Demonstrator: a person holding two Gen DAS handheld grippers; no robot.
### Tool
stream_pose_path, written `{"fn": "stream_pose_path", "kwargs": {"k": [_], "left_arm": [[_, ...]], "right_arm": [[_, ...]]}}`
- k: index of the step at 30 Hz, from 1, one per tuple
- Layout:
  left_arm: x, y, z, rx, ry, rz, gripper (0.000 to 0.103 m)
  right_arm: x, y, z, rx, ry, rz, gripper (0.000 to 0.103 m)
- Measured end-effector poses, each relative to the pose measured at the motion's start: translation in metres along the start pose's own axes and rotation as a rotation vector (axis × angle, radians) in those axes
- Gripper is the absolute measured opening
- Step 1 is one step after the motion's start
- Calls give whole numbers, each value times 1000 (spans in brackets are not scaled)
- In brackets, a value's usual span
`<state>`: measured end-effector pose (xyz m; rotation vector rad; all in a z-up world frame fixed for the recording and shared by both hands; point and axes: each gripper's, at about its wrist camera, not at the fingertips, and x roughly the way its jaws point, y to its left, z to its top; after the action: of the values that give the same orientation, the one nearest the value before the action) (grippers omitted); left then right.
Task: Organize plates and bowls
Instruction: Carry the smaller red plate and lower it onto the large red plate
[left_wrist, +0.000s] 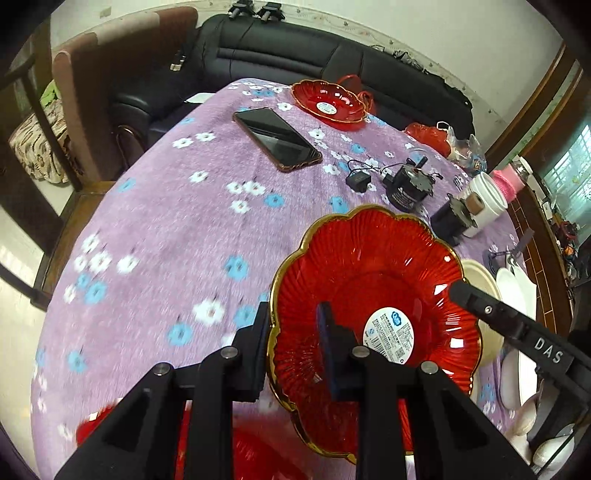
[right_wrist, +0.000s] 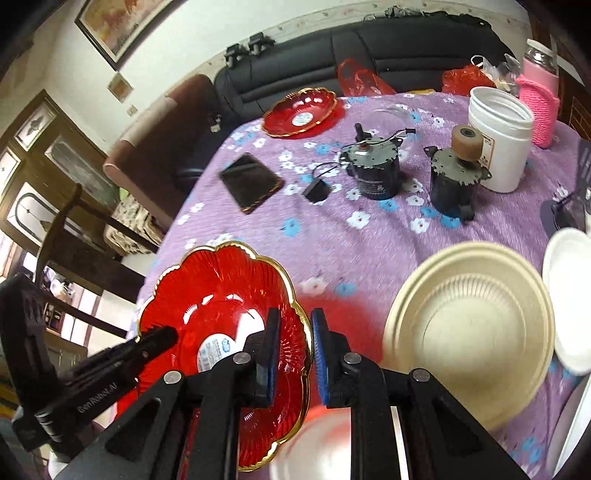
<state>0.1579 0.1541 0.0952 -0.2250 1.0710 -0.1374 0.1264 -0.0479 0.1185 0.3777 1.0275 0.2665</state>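
Pinching the red bowl's (left_wrist: 373, 295) rim, both hand-held grippers (left_wrist: 295, 354) (right_wrist: 293, 350).

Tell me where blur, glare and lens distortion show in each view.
Left wrist view: the purple floral tablecloth smears with motion blur near the lens, glare streaks the held red scalloped gold-rimmed plate, and the fisheye bends the room's edges. Right wrist view: the cream ribbed bowl is blurred, and highlights glint on that red plate.

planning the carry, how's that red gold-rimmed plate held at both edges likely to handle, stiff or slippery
The red plate looks like rigid moulded plastic, so probably stiff and light. Its glossy ribbed surface may be slippery. The left hand-held gripper and right hand-held gripper each pinch only the thin rim, so it could tilt.
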Motion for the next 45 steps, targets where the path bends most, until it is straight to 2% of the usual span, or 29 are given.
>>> {"fn": "stream_pose_path", "kwargs": {"k": [7, 10, 21, 29, 34, 41, 45], "left_arm": [[-44, 19, -35, -22, -60, -1, 24], [-60, 25, -51, -20, -98, 28, 24], [-83, 60, -94, -95, -128, 34, 24], [-94, 85, -113, -142, -148, 37, 24], [-94, 106, -126, -182, -153, 63, 28], [-78, 138, -140, -252, -108, 67, 28], [-71, 145, -147, -259, -95, 74, 29]], "right_arm": [[-18, 22, -43, -7, -11, 44, 18], [-19, 31, -61, -3, 2, 79, 19], [-19, 54, -104, 3, 32, 135, 19], [-12, 73, -124, -17, 57, 156, 19], [3, 91, -135, -50, 87, 159, 19], [29, 105, -149, -88, 128, 145, 19], [38, 108, -159, -101, 140, 119, 19]]}}
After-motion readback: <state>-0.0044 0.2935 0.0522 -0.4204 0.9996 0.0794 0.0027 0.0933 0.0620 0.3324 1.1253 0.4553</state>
